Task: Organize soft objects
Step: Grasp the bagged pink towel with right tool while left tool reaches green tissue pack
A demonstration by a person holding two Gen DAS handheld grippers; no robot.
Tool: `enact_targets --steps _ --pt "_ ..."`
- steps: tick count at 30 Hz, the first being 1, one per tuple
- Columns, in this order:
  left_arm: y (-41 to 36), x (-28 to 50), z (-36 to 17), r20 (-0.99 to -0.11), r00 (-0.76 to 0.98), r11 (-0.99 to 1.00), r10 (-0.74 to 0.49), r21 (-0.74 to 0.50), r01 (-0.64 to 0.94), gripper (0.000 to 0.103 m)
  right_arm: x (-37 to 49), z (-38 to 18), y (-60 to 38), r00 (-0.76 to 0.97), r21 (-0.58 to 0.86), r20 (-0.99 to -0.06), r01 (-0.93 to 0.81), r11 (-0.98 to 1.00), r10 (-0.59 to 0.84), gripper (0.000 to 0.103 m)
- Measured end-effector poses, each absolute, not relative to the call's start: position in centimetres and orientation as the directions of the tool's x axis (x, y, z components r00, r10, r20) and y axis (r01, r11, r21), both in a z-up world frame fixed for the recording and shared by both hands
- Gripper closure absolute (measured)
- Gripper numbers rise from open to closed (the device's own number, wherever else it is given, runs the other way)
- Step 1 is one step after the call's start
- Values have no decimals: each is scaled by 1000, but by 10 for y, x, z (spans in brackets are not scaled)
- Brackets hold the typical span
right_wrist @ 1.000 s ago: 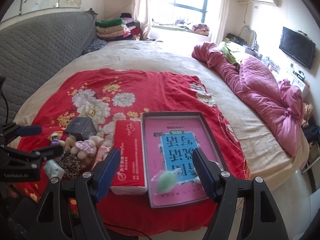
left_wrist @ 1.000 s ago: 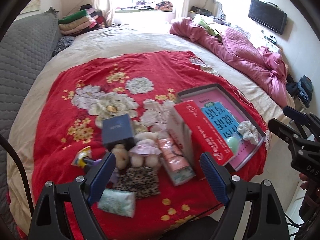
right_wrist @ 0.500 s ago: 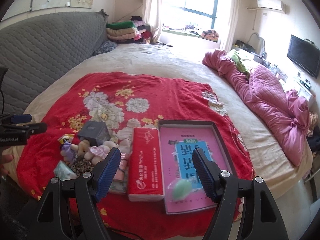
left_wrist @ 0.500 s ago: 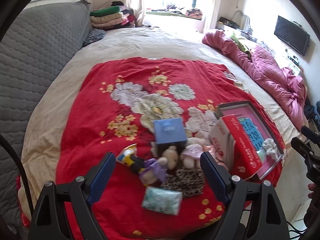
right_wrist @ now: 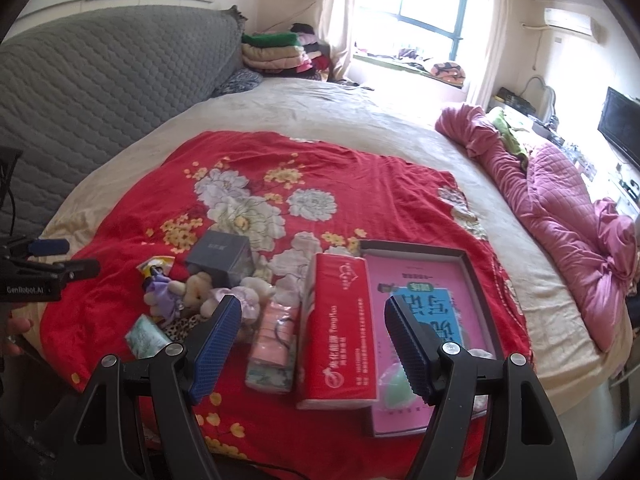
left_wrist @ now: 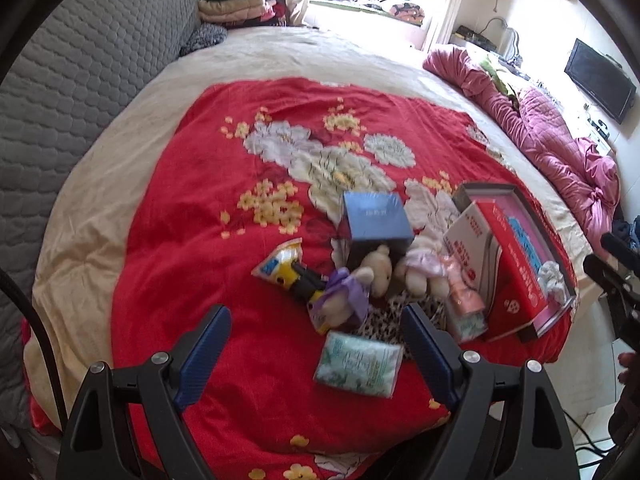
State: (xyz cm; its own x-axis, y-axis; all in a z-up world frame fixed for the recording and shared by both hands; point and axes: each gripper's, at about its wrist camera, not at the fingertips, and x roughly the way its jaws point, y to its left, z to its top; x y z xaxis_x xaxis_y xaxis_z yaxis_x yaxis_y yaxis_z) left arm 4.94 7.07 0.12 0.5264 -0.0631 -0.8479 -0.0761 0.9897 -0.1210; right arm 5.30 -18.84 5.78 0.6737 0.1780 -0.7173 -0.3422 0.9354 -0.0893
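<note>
Left wrist view: left tool [left_wrist: 316, 354] spread wide, nothing gripped, above the red floral blanket [left_wrist: 192, 216] on the bed. Green-white soft pack [left_wrist: 357, 363] lies between its fingers, untouched. Just beyond sit the plush toys [left_wrist: 376, 276] on a leopard-print cloth [left_wrist: 384, 320], with the blue box [left_wrist: 376, 220] behind them. Right wrist view: right tool [right_wrist: 312, 344] also wide apart, empty, over the red tissue pack [right_wrist: 340, 328], which leans on the edge of the tray [right_wrist: 476, 280] holding a pink book [right_wrist: 428, 296] and a green ball [right_wrist: 394, 384]. Pink pack [right_wrist: 276, 344] lies left of the tissue pack.
</note>
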Motion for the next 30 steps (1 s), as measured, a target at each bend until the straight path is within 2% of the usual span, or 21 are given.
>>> enact_targets --steps 7,21,30 --pt "70 37 -25 -875 476 990 -81 -124 -59 17 51 41 -169 646 -114 -742 -381 917 177 28" --pt "80 38 -77 -891 372 947 -261 -311 -80 17 54 0 -139 587 -148 -794 -437 887 157 28" --pt "70 56 -109 -900 304 936 -312 -347 -68 17 60 -27 -128 542 -163 -830 -463 871 133 28"
